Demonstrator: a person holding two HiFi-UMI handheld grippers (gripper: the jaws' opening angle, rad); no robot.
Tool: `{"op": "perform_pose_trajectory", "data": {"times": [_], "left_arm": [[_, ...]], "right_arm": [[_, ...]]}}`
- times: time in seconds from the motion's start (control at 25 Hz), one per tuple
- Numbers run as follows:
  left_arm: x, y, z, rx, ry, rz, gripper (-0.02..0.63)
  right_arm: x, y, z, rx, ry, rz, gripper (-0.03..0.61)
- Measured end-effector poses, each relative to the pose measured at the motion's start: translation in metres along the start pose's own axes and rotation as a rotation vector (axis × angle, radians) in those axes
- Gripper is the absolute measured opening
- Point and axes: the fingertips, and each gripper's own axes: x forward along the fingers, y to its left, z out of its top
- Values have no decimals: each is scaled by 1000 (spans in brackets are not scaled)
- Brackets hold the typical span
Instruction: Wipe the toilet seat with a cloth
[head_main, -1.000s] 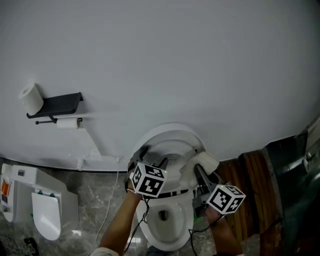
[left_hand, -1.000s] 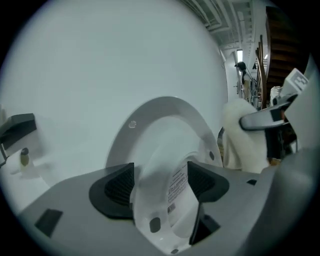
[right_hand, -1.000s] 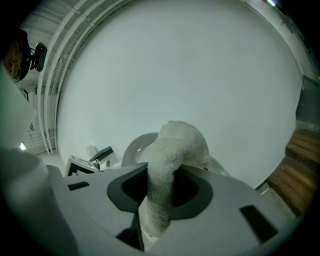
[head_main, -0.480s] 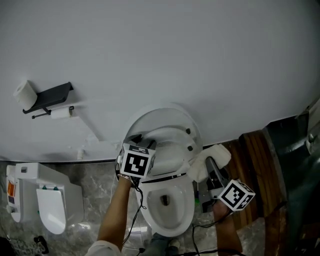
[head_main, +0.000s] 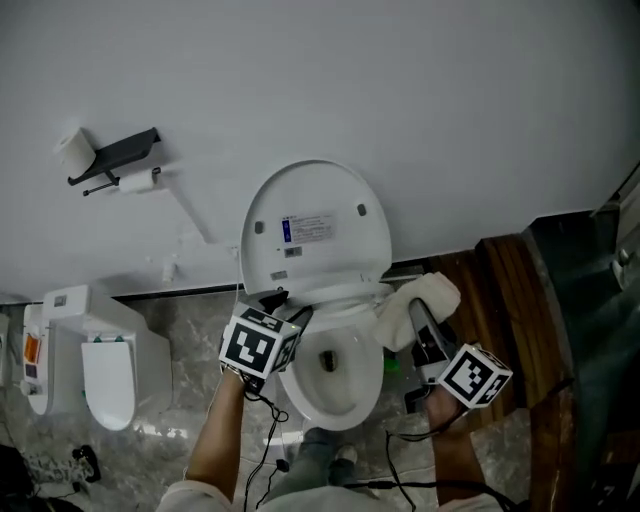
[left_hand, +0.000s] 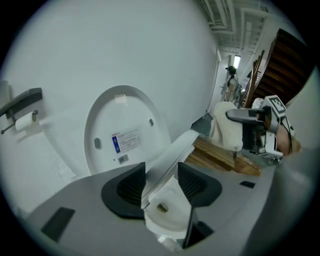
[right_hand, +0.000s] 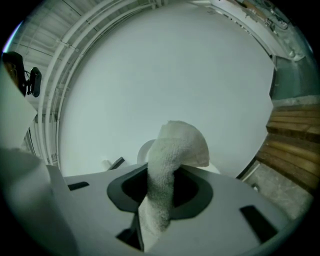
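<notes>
Now left gripper tilts down, jaws closing on toilet seat

text: none legible | toilet lid label: print too small

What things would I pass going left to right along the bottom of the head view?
white bin → toilet → white cloth → wooden boards
</notes>
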Motion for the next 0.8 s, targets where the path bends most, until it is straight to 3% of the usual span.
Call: {"op": "perform_pose_trajectory", "data": {"times": [0.2, 0.4, 0.6, 0.8], "left_arm": [[-19, -64, -70, 98, 66, -48, 225], [-20, -123, -158, 206, 194, -122, 225], [-10, -162, -236, 303, 252, -106, 225], [5, -184, -297, 200, 247, -146, 213]], "right_arm": [[-63, -6, -29, 28, 32, 8, 100], [-111, -21, -68, 41, 77, -13, 100], [-138, -49, -117, 44, 129, -68, 100], [-161, -87, -174, 17, 184, -99, 100]]}}
